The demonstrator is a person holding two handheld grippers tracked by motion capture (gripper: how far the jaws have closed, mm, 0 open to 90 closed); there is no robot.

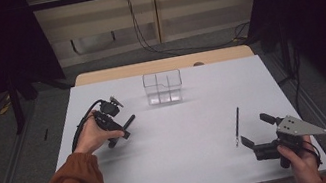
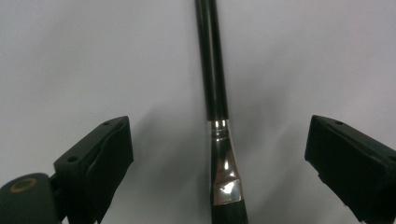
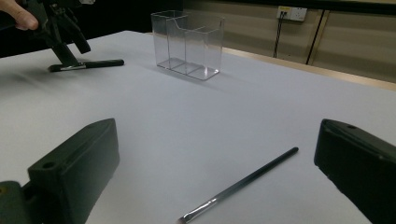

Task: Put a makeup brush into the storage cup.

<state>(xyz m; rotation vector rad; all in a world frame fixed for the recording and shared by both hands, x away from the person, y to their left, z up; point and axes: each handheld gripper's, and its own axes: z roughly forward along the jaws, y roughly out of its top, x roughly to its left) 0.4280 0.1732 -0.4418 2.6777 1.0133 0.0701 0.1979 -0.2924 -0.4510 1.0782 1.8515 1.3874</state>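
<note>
A black-handled brush [image 2: 217, 93] with a silver ferrule lies mid-frame on the bench [image 2: 93, 56], between the hand-held gripper's [image 2: 219, 158] spread jaws.

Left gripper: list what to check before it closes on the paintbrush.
1. Left gripper jaws open wide: ok.
2. Paintbrush lies flat on the table midway between the jaws, in line with them: ok.
3. Jaws low enough to catch the handle: cannot tell.
4. Grip spot: the jaws flank the silver ferrule, not the middle of the handle, so the brush may tip when lifted: not ok.
5. Clear organiser upright, top open: ok.
6. Right gripper apart, open beside the thin brush, out of the way: ok.
</note>
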